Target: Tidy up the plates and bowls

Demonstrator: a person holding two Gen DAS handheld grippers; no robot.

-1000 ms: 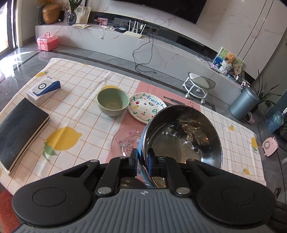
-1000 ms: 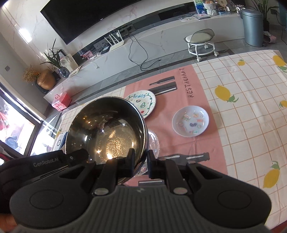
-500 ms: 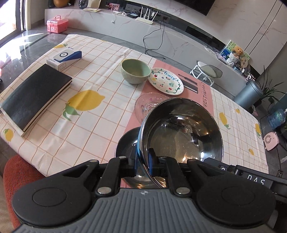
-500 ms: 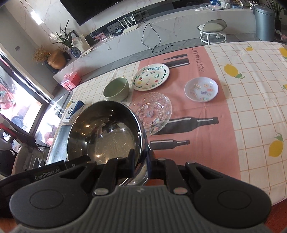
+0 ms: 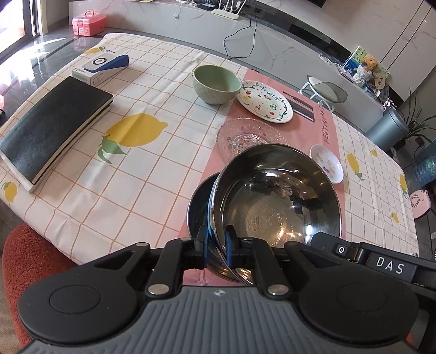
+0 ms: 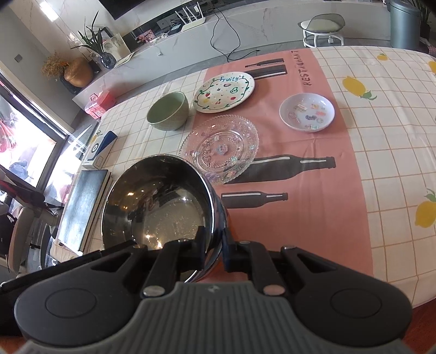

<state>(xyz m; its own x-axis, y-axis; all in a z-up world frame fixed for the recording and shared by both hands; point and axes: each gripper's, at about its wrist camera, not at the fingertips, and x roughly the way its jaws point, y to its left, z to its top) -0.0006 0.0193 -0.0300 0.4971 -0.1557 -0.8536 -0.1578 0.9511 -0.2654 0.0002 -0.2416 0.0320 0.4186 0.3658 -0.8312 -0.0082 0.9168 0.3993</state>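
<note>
Your jaws were closed on opposite sides of the steel bowl's rim, left gripper and right gripper sharing its weight, probably to keep it level. You held it low over the tabletop's near edge, just beside the glass plate, apparently above a dark dish.

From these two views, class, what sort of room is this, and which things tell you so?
Most likely a home living room: a low TV console carrying a router, a tablecloth patterned with lemons, and a potted plant.
</note>
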